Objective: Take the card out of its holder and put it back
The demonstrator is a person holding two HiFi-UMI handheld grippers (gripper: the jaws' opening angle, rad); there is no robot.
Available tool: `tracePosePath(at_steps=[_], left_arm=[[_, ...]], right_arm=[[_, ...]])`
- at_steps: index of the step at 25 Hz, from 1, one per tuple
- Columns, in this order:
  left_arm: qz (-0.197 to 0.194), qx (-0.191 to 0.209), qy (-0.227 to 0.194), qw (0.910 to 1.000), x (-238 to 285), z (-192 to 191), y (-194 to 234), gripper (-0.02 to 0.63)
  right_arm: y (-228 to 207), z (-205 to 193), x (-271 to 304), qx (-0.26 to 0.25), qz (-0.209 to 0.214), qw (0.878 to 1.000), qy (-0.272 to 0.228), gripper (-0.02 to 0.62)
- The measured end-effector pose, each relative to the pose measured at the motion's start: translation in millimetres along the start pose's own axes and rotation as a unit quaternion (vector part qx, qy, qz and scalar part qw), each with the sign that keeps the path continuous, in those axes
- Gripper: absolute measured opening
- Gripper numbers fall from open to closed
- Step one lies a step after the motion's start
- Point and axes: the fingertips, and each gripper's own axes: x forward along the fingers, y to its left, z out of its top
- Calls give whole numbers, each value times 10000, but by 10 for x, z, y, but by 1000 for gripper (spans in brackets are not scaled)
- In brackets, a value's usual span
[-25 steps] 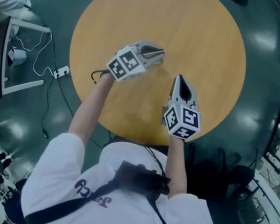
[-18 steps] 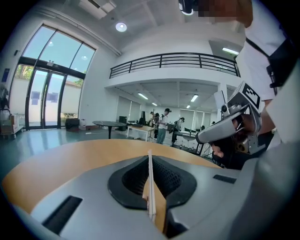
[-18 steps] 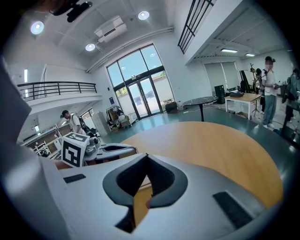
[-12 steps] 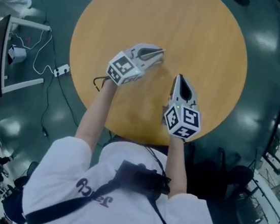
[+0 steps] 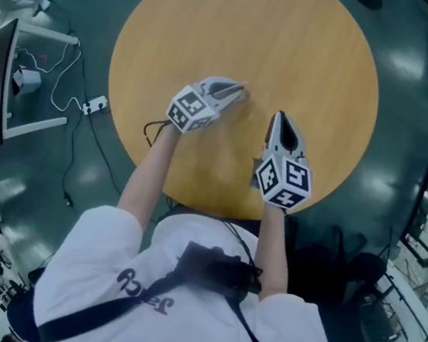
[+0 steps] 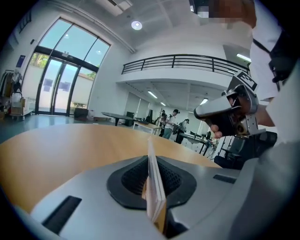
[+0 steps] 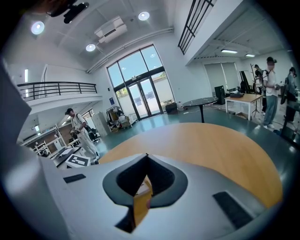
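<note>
My left gripper [image 5: 242,92] hovers over the round wooden table [image 5: 308,53], left of centre. In the left gripper view its jaws [image 6: 151,161] are shut on a thin white card [image 6: 153,187] standing edge-on, with a tan strip along its lower edge. My right gripper [image 5: 278,118] sits nearer the table's front edge, pointing away from me. Between its shut jaws [image 7: 146,159] is a flat tan-orange piece with a white patch, apparently the card holder [image 7: 139,204]. The left gripper view also catches the right gripper [image 6: 220,110] in a hand. The two grippers are apart.
A power strip [image 5: 93,109] with a white cable lies on the dark floor to the left, beside a white-framed stand [image 5: 22,86]. A dark bag [image 5: 344,254] sits by the table's near right. People [image 7: 79,129] and desks stand far off in the hall.
My left gripper has sunk towards the table and rolled slightly, still holding the card. The right gripper has stayed put.
</note>
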Motion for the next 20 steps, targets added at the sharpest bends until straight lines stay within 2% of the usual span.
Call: tracePosePath(at_steps=[3, 4, 7, 8, 9, 13, 17, 20], left_arm=[[-85, 1, 182, 9998, 7, -53, 40, 32], [-72, -44, 205, 9998, -9, -62, 60, 52], [25, -128, 345, 9993, -106, -117, 121, 174], [70, -146, 392, 9991, -146, -135, 131, 239], [129, -167, 409, 9989, -192, -142, 138, 261], [410, -309, 238, 9984, -467, -92, 144, 262], [527, -456, -311, 9971, -833, 208, -81, 262], [851, -370, -745, 9929, -1141, 478, -300, 262]], right_arm=[[31, 26, 4, -46, 49, 10000, -43, 20], [42, 33, -2, -63, 64, 9999, -60, 20], [86, 56, -31, -125, 94, 9998, -126, 20], [94, 60, -51, -146, 95, 9997, -152, 20], [99, 63, -76, -167, 94, 9997, -177, 20], [150, 70, -183, -293, 105, 9991, -273, 21], [294, 72, -317, -455, 206, 9980, -390, 20], [471, 58, -457, -612, 336, 9962, -524, 20]])
